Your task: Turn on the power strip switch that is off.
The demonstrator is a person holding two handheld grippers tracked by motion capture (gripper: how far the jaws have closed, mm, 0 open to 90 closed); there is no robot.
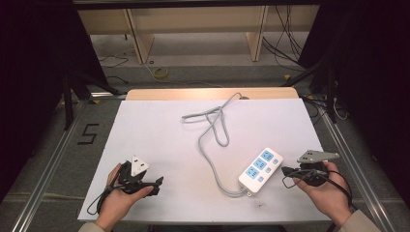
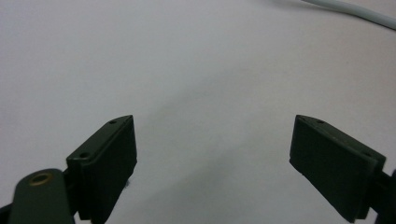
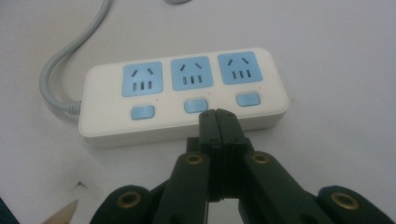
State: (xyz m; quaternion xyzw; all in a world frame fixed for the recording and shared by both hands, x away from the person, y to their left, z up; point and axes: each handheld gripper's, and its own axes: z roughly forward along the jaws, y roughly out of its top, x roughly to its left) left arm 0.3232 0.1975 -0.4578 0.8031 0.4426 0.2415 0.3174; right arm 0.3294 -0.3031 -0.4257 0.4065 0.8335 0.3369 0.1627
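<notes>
A white power strip (image 1: 261, 170) with three blue sockets and blue switches lies on the white table (image 1: 159, 140) at the front right. Its grey cord (image 1: 211, 145) loops toward the table's back. In the right gripper view the power strip (image 3: 182, 93) sits just beyond my right gripper (image 3: 218, 116), whose jaws are pressed together with nothing between them. My right gripper (image 1: 286, 171) hovers just right of the strip. At the front left my left gripper (image 1: 158, 183) is held low over bare table, and its jaws stand wide apart and empty (image 2: 212, 154).
A short piece of the grey cord (image 2: 355, 10) crosses the top right of the left gripper view. Beyond the table stand wooden shelves (image 1: 193, 29) with cables on the floor. Metal rails (image 1: 48, 159) run along both sides of the table.
</notes>
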